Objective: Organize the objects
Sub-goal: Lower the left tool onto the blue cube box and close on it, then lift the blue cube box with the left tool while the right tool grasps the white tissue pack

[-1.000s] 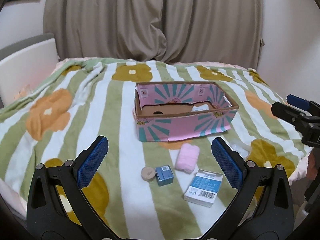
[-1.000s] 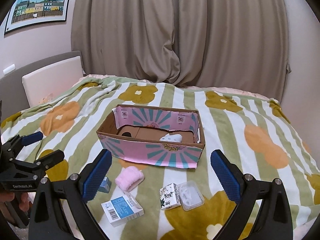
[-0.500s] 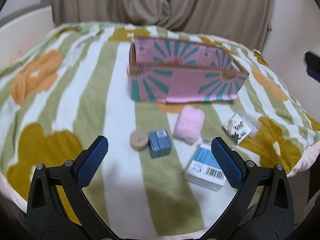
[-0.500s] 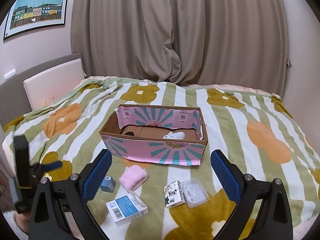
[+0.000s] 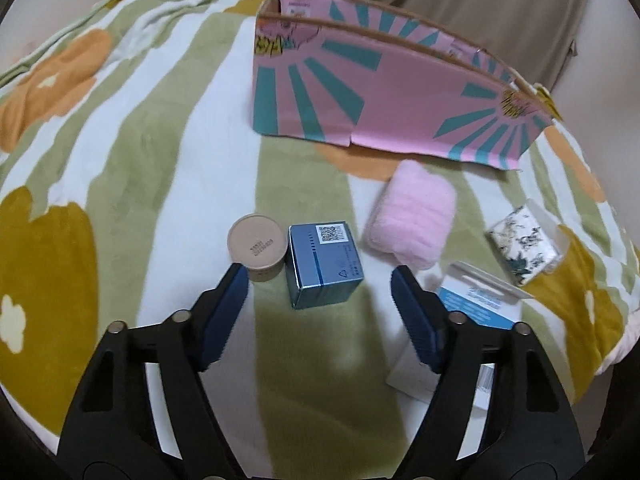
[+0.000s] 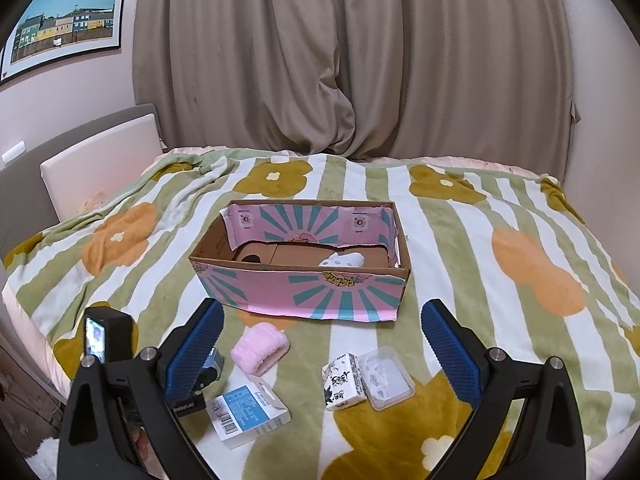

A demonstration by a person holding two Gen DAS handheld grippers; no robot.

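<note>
Here, the left gripper (image 5: 320, 284) hangs low over the striped blanket (image 5: 160, 152), its jaws closing with a small blue box (image 5: 325, 265) between them, pads not yet touching; the right gripper (image 6: 322, 334) stays out of it, gaping, facing the pink carton (image 6: 304, 294).

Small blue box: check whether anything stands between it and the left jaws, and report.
Nothing visible lies between the left gripper and the small blue box. The jaws are closing, not yet touching it. The round tan container stands right against the box's left side, beside the left jaw's tip.
</note>
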